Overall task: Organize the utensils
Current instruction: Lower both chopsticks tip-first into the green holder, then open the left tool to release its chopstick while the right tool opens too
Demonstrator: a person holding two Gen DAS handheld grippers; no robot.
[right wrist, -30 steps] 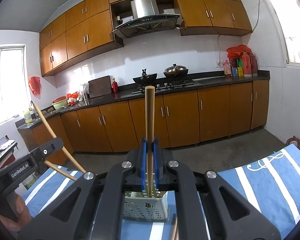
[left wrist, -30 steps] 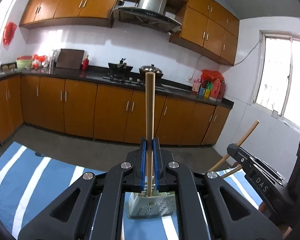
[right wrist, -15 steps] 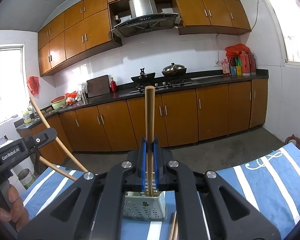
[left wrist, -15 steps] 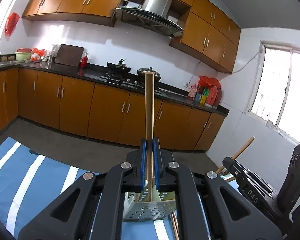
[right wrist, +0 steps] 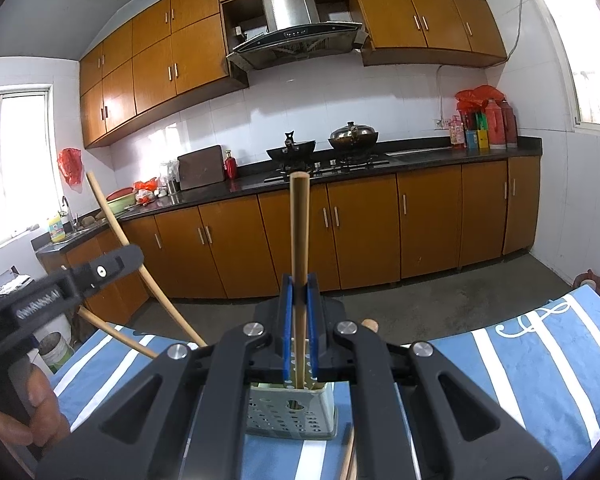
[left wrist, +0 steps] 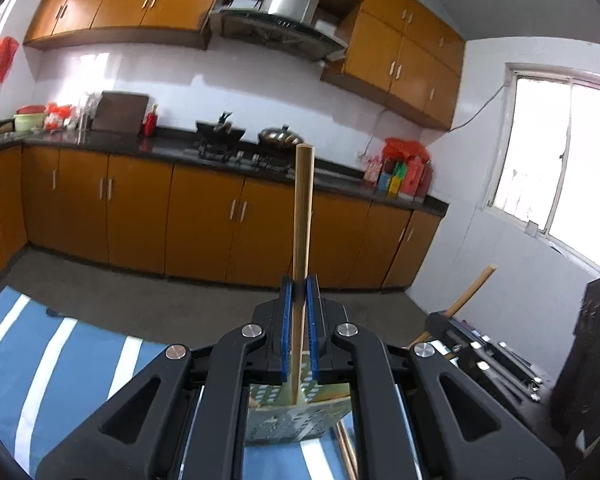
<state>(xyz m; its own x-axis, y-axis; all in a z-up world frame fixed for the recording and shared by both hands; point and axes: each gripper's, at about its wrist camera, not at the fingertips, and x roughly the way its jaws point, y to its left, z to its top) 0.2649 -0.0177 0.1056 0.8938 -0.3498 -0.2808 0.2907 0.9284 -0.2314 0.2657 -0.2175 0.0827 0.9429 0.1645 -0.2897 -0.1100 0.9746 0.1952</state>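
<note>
gripping one wooden chopstick [left wrist: 302,216] upright, the left tool [left wrist: 300,300] hung over the perforated holder [left wrist: 296,416] on the striped table [left wrist: 52,364]. the right tool [right wrist: 299,296] was clamped on another chopstick [right wrist: 299,240], its lower end inside the holder [right wrist: 292,412].

The right gripper [right wrist: 299,292] clamps an upright chopstick [right wrist: 299,240], its lower end inside the perforated holder [right wrist: 292,412] on the striped cloth [right wrist: 520,364]. At left, the left gripper [right wrist: 100,270] holds another chopstick [right wrist: 140,256], tilted.
</note>
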